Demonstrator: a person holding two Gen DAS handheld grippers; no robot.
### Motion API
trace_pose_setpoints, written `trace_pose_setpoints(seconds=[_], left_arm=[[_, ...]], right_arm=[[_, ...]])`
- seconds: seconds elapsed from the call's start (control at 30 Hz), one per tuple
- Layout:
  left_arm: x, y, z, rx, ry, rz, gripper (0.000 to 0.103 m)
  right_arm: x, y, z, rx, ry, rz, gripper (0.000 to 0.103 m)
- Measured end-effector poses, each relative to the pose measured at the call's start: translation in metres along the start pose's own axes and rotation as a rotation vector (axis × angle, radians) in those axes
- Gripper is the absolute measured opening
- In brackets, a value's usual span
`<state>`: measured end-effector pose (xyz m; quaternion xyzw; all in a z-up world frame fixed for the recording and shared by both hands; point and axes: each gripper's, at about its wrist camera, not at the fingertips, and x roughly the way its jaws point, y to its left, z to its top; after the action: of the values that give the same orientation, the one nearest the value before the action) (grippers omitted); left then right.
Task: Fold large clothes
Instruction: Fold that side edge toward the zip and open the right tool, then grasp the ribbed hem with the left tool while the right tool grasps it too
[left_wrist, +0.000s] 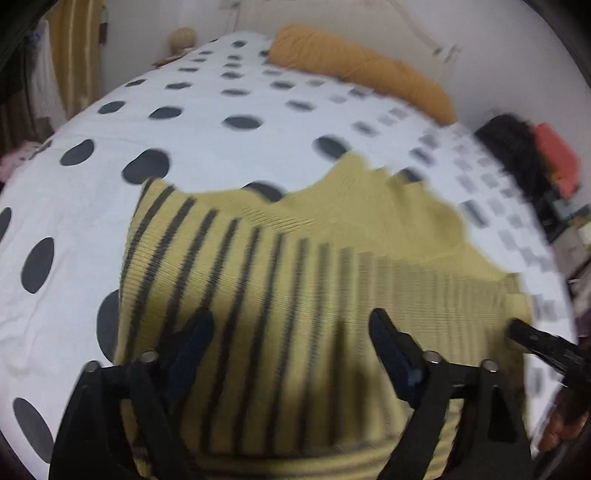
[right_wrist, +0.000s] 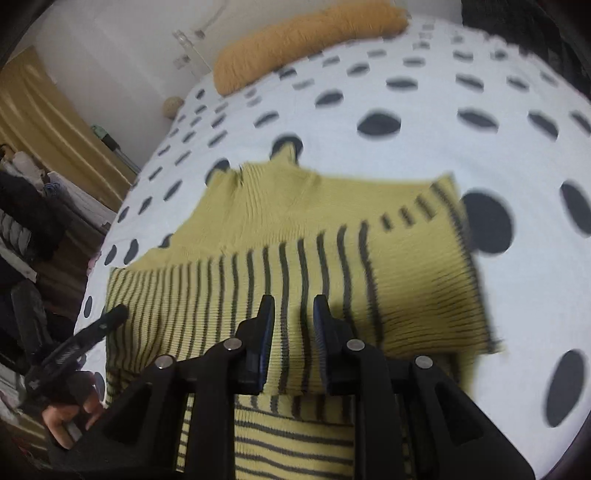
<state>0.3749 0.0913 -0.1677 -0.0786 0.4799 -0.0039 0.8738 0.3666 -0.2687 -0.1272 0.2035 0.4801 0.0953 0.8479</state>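
Striped sweater (left_wrist: 295, 288) on dotted bedspread (left_wrist: 184, 122), under both grippers. Left gripper (left_wrist: 291, 332): fingers wide. Right gripper (right_wrist: 294, 314): narrow gap, holding nothing

Dim, motion-blurred, fisheye-warped edges

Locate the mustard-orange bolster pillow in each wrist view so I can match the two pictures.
Left wrist view: the bolster pillow lies top centre-right, at the far end of the bed, slanting down to the right.
Right wrist view: the same pillow sits top centre, slanting up to the right.
Shared landmark: the yellow striped sweater, spread on the polka-dot bedspread in front of both grippers.
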Motion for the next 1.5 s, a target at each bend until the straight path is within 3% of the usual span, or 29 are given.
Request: trace_pose_setpoints(seconds=[0.03,0.07,0.1,0.13,0.27,0.37,0.43,0.47,0.53,0.57,0.67,0.8,0.93,1.0,1.23,1.5], left_arm=[[0.014,0.005,-0.002,0.008,0.023,0.051,0.065],[0.023,0.013,-0.002,0.007,0.021,0.054,0.065],[0.024,0.022,-0.004,0.013,0.0,0.035,0.065],[0.023,0.026,-0.003,0.025,-0.001,0.028,0.065],[0.017,0.04,-0.004,0.022,0.005,0.008,0.061],[-0.019,0.041,-0.011,0.033,-0.038,0.076,0.051],[-0.045,0.04,-0.015,0.053,-0.094,0.142,0.072],[-0.061,0.045,-0.021,0.062,-0.14,0.202,0.09],[-0.08,0.051,-0.03,0.097,-0.158,0.225,0.093],[-0.085,0.054,-0.038,0.128,-0.136,0.196,0.093],[-0.089,0.055,-0.069,0.232,-0.065,0.099,0.094],[-0.07,0.055,-0.114,0.358,0.041,0.157,0.094],[-0.07,0.076,-0.137,0.228,0.111,0.076,0.094],[-0.076,0.086,-0.147,0.167,0.146,0.033,0.094],[-0.113,0.097,-0.199,0.166,0.18,0.001,0.094],[-0.157,0.096,-0.27,0.16,0.131,-0.001,0.093]], right_arm=[[0.012,-0.006,-0.002,0.02,0.03,-0.041,0.022],[0.025,-0.015,-0.003,0.035,0.06,-0.086,0.018],[0.031,-0.024,-0.003,0.049,0.067,-0.08,0.003],[0.032,-0.032,-0.002,0.061,0.07,-0.082,0.0],[0.021,-0.054,0.004,0.112,0.07,-0.041,0.0],[-0.004,-0.056,0.001,0.112,0.045,-0.043,0.0],[-0.031,-0.054,-0.002,0.05,0.001,-0.096,0.009],[-0.041,-0.053,-0.004,0.009,-0.008,-0.133,0.018],[-0.056,-0.053,-0.011,-0.06,0.001,-0.211,0.068],[-0.062,-0.052,-0.018,-0.098,0.006,-0.236,0.074],[-0.072,-0.051,-0.04,-0.227,0.057,-0.243,0.074],[-0.071,-0.061,-0.07,-0.318,0.155,-0.238,0.074],[-0.06,-0.083,-0.095,-0.246,0.262,-0.238,0.073],[-0.07,-0.087,-0.107,-0.23,0.257,-0.215,0.073],[-0.11,-0.094,-0.165,-0.245,0.296,-0.155,0.073],[-0.158,-0.095,-0.231,-0.261,0.231,-0.094,0.074]])
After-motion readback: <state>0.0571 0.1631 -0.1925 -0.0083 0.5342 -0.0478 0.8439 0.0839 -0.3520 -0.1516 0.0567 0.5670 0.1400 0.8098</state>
